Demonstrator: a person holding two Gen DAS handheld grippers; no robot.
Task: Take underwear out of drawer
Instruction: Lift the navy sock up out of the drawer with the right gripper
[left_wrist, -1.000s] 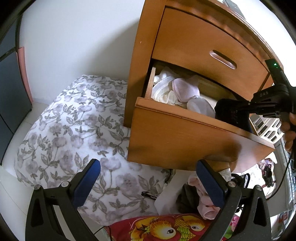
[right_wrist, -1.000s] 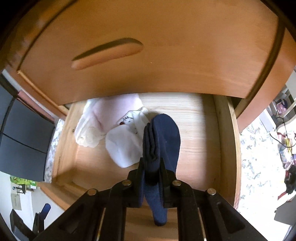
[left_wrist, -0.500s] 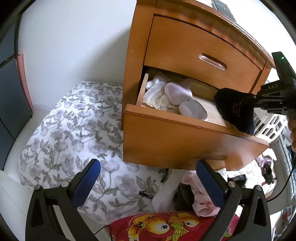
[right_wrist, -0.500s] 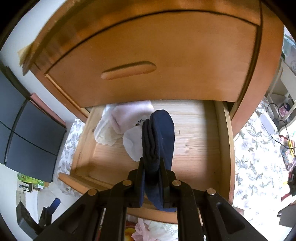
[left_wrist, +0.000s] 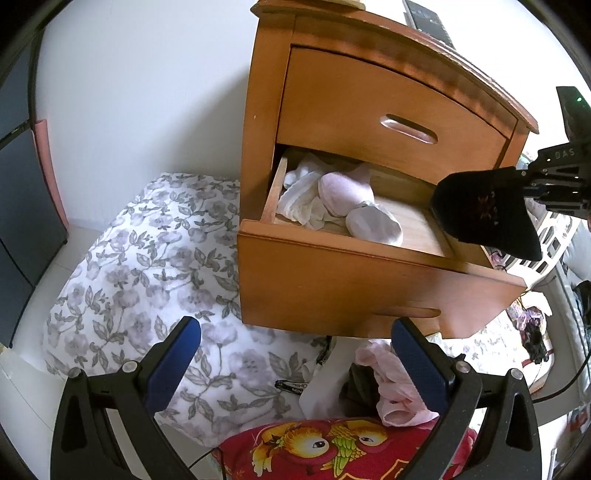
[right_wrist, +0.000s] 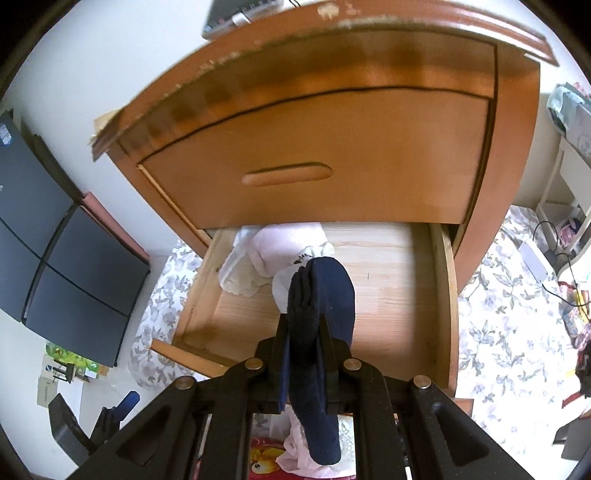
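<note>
The right gripper (right_wrist: 303, 354) is clamped narrow on a folded piece of dark navy underwear (right_wrist: 321, 295), which hangs clear above the open lower drawer (left_wrist: 369, 280) near its front right corner. The fabric looks like a soft, light knit: it sags below the jaws and bunches in thick folds between the pads, so a pinch across the folded middle seems the sound hold, and an edge grip would probably let it unfurl. It should neither slip much nor break. The left gripper (left_wrist: 295, 354) stands wide and empty, low in front of the drawer's front panel. Along the drawer's left and back edges lie pale pink and white garments (left_wrist: 332, 199), rounded, limp and matte, on a smooth light-wood floor. The nightstand (left_wrist: 266, 122) is glossy orange-brown wood with curved fronts and recessed oval pulls.
</note>
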